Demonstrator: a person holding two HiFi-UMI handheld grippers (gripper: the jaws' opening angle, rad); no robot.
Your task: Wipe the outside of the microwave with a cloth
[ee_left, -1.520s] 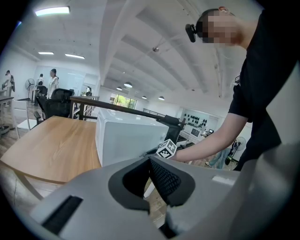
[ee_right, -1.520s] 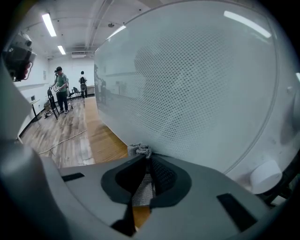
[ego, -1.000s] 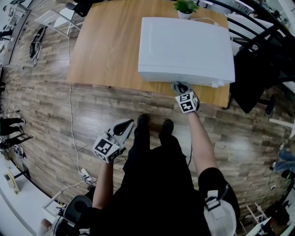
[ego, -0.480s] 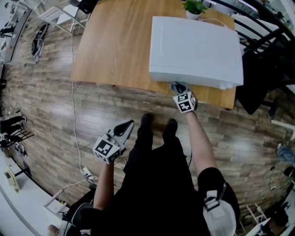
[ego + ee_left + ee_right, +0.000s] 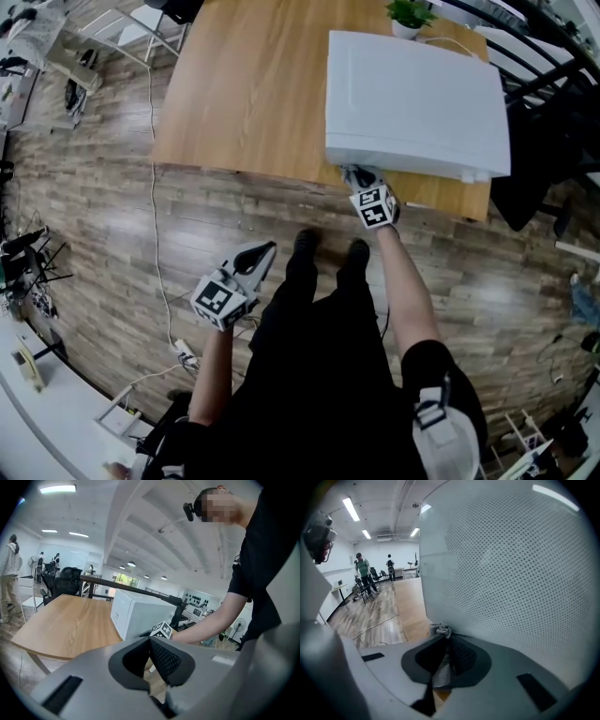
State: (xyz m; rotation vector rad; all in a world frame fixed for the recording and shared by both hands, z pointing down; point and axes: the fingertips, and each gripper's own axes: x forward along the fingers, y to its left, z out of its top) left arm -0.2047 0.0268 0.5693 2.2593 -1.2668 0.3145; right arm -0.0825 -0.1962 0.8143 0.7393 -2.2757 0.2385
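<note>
A white microwave [image 5: 417, 98] stands on the right part of a wooden table [image 5: 244, 84]; it also shows in the left gripper view [image 5: 140, 613]. My right gripper [image 5: 359, 177] is pressed against the microwave's front face near its left lower corner. In the right gripper view the dotted door [image 5: 511, 573] fills the frame, and the gripper [image 5: 445, 651] is shut on a grey cloth [image 5: 440, 631] that touches the door. My left gripper [image 5: 258, 255] hangs low over the floor, away from the table, its jaws closed with nothing between them [image 5: 151, 654].
A small potted plant [image 5: 410, 14] sits behind the microwave. A black chair [image 5: 548, 141] stands to the right of the table. A cable [image 5: 155, 187] runs along the wooden floor at the left. People stand far off in the room [image 5: 361, 571].
The head view has shifted, so the table and microwave sit further right and lower. My right gripper stays against the microwave's front, a little nearer its left corner. The left gripper has barely moved.
</note>
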